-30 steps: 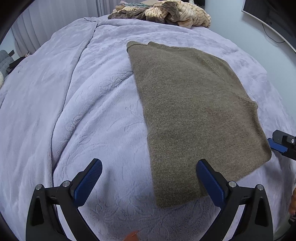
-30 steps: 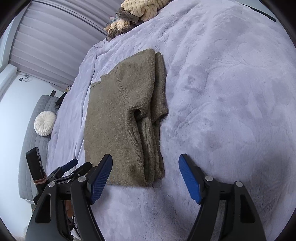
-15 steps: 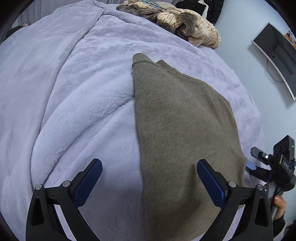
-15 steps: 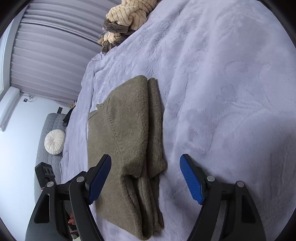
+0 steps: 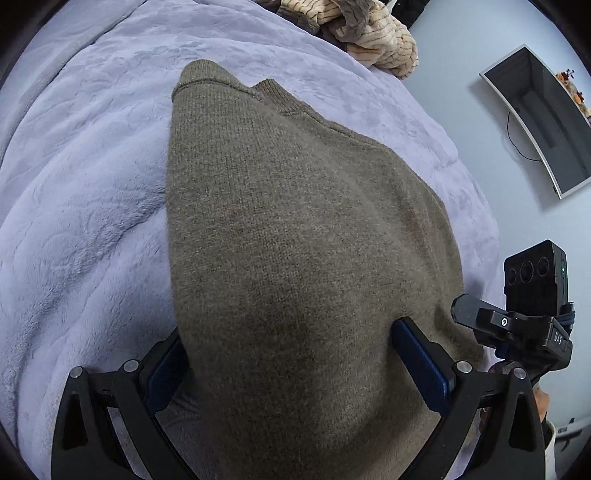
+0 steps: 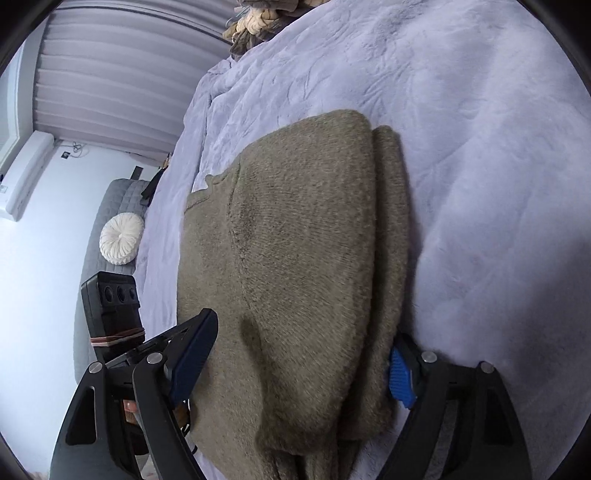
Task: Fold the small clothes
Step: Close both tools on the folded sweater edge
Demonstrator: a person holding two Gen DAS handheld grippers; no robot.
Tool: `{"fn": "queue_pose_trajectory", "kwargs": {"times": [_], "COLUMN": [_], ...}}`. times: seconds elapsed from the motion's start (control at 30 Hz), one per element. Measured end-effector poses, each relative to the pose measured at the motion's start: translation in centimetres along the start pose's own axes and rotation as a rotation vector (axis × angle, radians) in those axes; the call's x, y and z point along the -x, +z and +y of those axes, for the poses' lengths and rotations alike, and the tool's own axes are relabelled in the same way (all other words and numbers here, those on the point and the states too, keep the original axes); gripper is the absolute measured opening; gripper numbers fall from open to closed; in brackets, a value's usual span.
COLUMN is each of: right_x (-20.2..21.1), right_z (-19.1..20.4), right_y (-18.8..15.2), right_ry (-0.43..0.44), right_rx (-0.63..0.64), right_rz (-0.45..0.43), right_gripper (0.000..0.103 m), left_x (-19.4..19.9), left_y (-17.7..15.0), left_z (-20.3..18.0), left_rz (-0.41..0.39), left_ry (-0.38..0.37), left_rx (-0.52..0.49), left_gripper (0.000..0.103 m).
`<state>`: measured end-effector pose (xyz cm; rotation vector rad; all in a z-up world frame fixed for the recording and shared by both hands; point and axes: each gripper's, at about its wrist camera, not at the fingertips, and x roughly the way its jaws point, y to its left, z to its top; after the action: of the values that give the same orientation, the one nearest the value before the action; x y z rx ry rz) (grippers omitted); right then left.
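A partly folded olive-brown knit sweater (image 5: 295, 229) lies on a lilac plush bedspread (image 5: 81, 177). My left gripper (image 5: 295, 365) is open, its blue-padded fingers straddling the sweater's near edge, one on each side. My right gripper (image 6: 295, 362) is open too, straddling the other near corner of the sweater (image 6: 303, 236), where the folded sleeve layers stack at the right. Each gripper shows in the other's view: the right one (image 5: 517, 325) at the sweater's right edge, the left one (image 6: 114, 306) at its left.
A heap of beige and brown striped clothes (image 5: 362, 29) lies at the far end of the bed, also in the right wrist view (image 6: 258, 22). A wall monitor (image 5: 543, 110) hangs to the right. A grey sofa with a round white cushion (image 6: 122, 238) stands beyond the bed.
Both grippers have moved forward and down onto the sweater's near edge; its cloth now sits between each pair of open fingers. The sweater itself has not shifted.
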<state>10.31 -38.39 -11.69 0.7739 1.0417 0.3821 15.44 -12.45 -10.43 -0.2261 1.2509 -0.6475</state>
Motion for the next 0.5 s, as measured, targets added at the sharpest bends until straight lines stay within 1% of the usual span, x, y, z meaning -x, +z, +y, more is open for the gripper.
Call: {"fn": "queue_pose_trajectory", "kwargs": {"times": [0.1, 0.2, 0.23, 0.27, 0.33, 0.43, 0.47, 0.5], "right_x": [-1.0, -1.0, -0.9, -0.8, -1.1, -1.2, -1.2, -1.2], "right_z": [0.2, 0.5, 0.6, 0.8, 1.1, 1.0, 0.9, 0.8], "right_y": [0.1, -0.1, -0.1, -0.3, -0.5, -0.8, -0.8, -0.8], "right_ry": [0.005, 0.013, 0.015, -0.010, -0.096, -0.077, -0.061, -0.046], "right_rx": [-0.010, -0.027, -0.023, -0.013, 0.003, -0.017, -0.031, -0.045], "right_rz": [-0.007, -0.017, -0.014, -0.009, 0.012, 0.006, 0.008, 0.009], "right_gripper": [0.085, 0.083, 0.080, 0.070, 0.057, 0.053, 0.050, 0.048], "left_x": [0.0, 0.2, 0.2, 0.2, 0.1, 0.0, 0.0, 0.1], "left_y": [0.0, -0.1, -0.1, -0.2, -0.4, -0.4, -0.4, -0.4], "left_z": [0.1, 0.1, 0.2, 0.1, -0.1, -0.4, -0.3, -0.3], "left_rz": [0.000, -0.007, -0.011, -0.015, -0.015, -0.016, -0.016, -0.017], "left_ry": [-0.010, -0.011, -0.008, -0.002, 0.012, 0.024, 0.022, 0.019], "left_rx": [0.004, 0.007, 0.006, 0.005, 0.002, 0.002, 0.007, 0.011], "left_gripper": [0.103, 0.103, 0.103, 0.103, 0.103, 0.103, 0.102, 0.099]}}
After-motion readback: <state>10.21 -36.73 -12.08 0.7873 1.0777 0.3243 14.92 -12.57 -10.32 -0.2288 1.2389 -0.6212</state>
